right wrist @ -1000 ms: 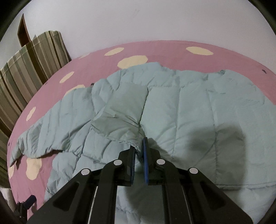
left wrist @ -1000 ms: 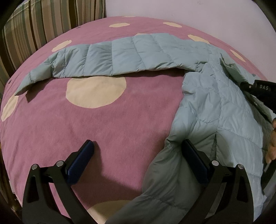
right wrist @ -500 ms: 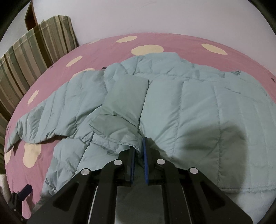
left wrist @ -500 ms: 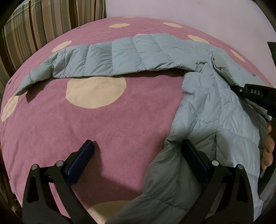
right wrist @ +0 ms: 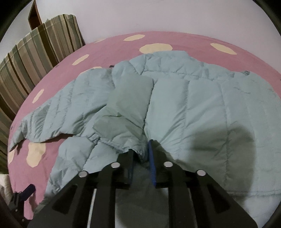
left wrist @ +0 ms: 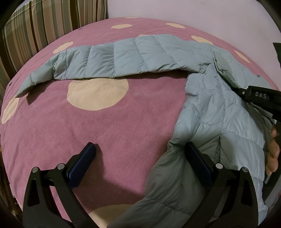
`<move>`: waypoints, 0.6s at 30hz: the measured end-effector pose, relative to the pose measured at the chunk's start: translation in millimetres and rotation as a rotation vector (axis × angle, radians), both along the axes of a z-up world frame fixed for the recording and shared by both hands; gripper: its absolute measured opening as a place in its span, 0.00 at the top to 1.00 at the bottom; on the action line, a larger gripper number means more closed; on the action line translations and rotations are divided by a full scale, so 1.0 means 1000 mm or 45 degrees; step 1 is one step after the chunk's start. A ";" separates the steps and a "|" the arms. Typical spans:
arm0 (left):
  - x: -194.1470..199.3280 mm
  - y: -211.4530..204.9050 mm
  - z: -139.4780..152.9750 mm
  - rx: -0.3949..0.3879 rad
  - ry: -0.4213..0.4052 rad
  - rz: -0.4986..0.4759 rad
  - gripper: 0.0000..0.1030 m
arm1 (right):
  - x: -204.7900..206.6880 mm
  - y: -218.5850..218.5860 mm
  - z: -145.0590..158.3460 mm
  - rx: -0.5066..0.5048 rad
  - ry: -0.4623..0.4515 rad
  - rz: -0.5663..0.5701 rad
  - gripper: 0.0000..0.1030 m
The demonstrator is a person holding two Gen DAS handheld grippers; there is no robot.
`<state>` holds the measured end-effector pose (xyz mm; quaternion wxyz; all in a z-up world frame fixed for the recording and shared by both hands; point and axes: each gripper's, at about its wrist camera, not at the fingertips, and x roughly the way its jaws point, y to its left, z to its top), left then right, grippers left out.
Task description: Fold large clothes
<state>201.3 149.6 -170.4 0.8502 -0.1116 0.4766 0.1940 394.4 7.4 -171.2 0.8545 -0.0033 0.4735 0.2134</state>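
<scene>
- The pale blue puffer jacket (right wrist: 184,108) lies on the pink spotted bed (left wrist: 73,126), one sleeve (left wrist: 112,57) stretched sideways.
- Right gripper (right wrist: 141,156): jaws opening, a fabric fold between them.
- Left gripper (left wrist: 138,159): jaws wide, released.
- Only the left view shows fingers (left wrist: 273,154).

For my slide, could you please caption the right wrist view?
Right gripper opening around a fold of the pale blue puffer jacket on the pink spotted bedspread.

Before me: bed under pink cover (left wrist: 105,133) with cream dots. Striped cushion (left wrist: 40,29) in green, brown and cream stands along its far left edge. Plain pale wall (right wrist: 158,15) behind. Dark wooden piece (right wrist: 34,16) shows above cushion. Light dim, soft shadows.
</scene>
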 end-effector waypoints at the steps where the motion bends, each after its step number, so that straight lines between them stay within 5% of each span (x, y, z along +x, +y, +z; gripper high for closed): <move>1: 0.000 0.000 0.000 0.000 0.000 0.000 0.02 | -0.002 -0.001 0.001 0.015 0.007 0.008 0.71; 3: 0.000 0.000 0.000 0.000 -0.001 0.000 0.02 | -0.009 -0.002 0.007 0.063 0.022 0.041 0.59; 9: 0.000 0.000 0.001 0.000 -0.001 0.000 0.02 | -0.031 -0.041 0.042 0.157 -0.053 0.009 0.59; 13: 0.001 0.000 0.001 0.001 -0.002 0.000 0.02 | -0.019 -0.124 0.060 0.160 -0.121 -0.251 0.67; 14: 0.000 0.000 0.000 0.001 -0.002 0.000 0.02 | -0.013 -0.155 0.058 0.139 -0.114 -0.354 0.75; 18: 0.000 0.000 0.000 0.001 -0.002 0.000 0.02 | -0.001 -0.229 0.036 0.090 -0.059 -0.594 0.76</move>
